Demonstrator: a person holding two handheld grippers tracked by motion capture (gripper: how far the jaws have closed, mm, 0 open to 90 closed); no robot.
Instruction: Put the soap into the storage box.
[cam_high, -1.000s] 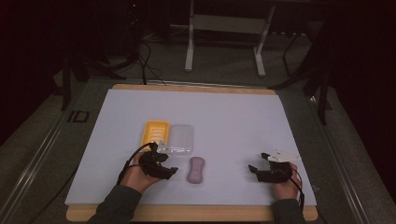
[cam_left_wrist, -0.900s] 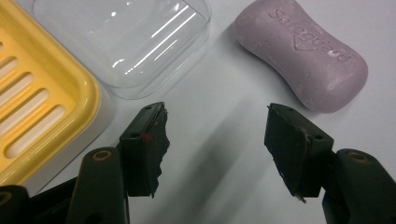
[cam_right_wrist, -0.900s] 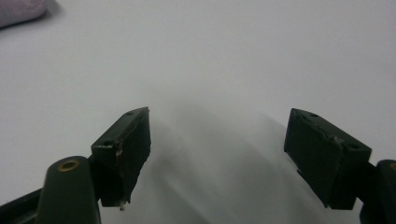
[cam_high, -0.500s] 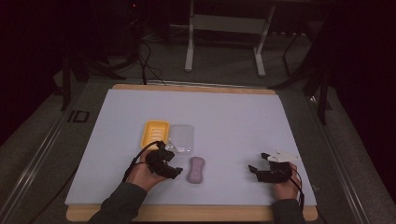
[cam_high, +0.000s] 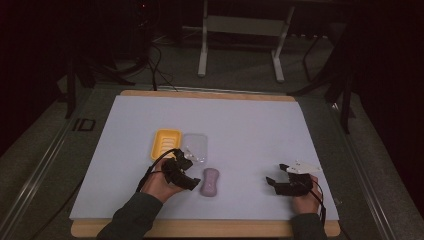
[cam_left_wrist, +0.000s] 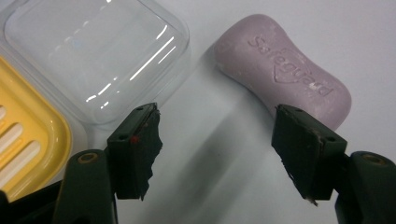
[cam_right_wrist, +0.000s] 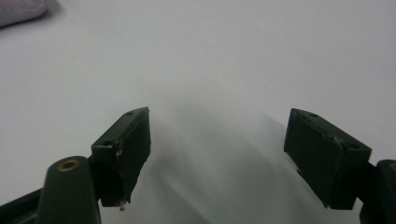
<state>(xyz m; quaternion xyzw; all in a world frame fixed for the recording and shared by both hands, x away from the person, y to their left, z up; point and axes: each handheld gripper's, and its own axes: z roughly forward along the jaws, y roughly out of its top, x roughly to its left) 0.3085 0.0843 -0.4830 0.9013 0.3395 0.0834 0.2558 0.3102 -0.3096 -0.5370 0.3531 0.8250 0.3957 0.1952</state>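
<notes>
My left gripper: jaws apart, just been opening, nothing between pads, bare white table in gap. Lilac soap bar lies flat just beyond its right jaw, not touched. Clear lid just ahead of its left jaw, yellow soap dish beside that lid. My right gripper: released, empty, low over table, well apart from soap bar.

In the left gripper view, the yellow slotted plastic soap dish runs off the left edge, and the clear plastic lid is clipped by the top edge. In the right gripper view, the lilac soap bar shows as a cropped corner at top left. In the high view, the embossed lettering on the soap is too small to read.
</notes>
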